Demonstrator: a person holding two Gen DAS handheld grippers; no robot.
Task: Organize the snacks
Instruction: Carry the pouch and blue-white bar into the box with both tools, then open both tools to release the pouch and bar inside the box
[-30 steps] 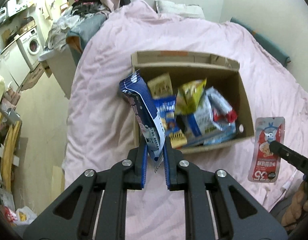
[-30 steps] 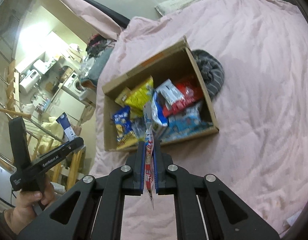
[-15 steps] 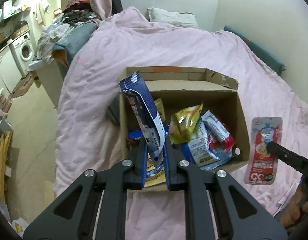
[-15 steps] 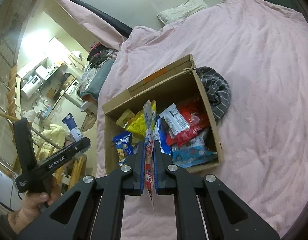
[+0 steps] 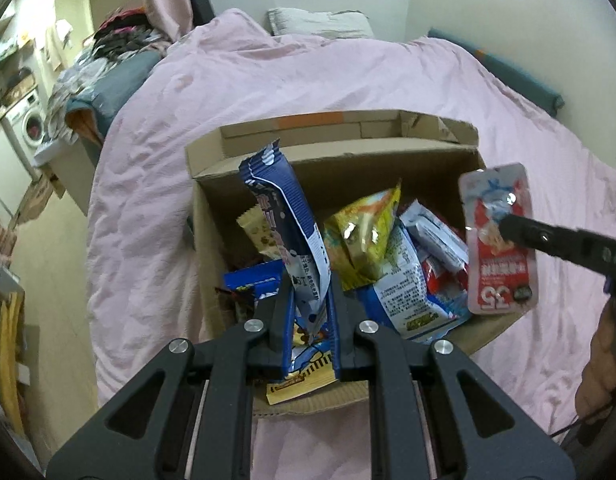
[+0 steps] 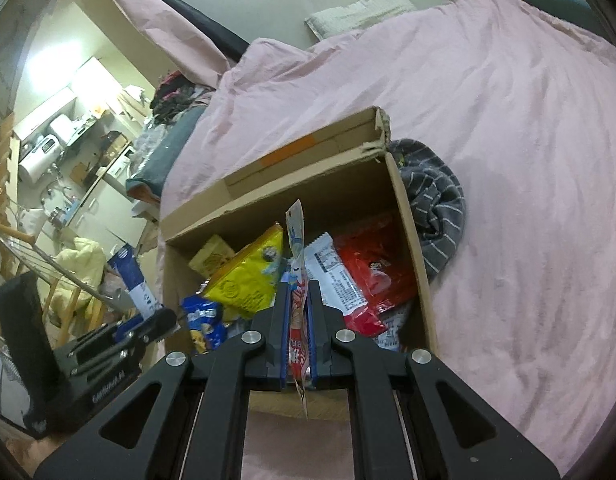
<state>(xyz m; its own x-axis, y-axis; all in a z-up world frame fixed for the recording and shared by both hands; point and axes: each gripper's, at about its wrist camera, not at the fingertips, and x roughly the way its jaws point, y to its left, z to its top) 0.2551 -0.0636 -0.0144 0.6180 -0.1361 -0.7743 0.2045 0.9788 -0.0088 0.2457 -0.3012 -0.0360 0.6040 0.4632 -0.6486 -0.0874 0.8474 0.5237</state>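
Far left there's a washing machine (image 5: pixel 32 130) in the side room, then the bed with its pink duvet (image 5: pixel 292 76), which carries everything here. A cardboard box (image 5: pixel 339 148) sits open on the duvet, closer to the bed's left edge than its right, and it's stuffed with snacks. The left gripper (image 5: pixel 309 322) hangs over the box's near left corner with its fingers pinched onto the bottom end of a dark blue snack packet (image 5: pixel 282 224), which stands nearly upright and leans a bit left above the box. Just right of that, inside the box, a yellow chip bag (image 5: pixel 363 236) pokes up in the middle, a beige wrapper (image 5: pixel 260 236) sits behind the blue packet, and blue and white packs lie along the near wall. Over in the right wrist view the right gripper (image 6: pixel 298 334) is clamped tight on a thin red and white pouch (image 6: pixel 298 264), seen edge-on, sticking up over the near edge of the box with its top around the box's middle. A red bag (image 6: pixel 373 268) lies in the right half of the box. Outside the right wall, touching it, there's a grey striped cloth (image 6: pixel 435 212) bunched up on the duvet. A pillow (image 6: pixel 359 12) sits at the far end of the bed.
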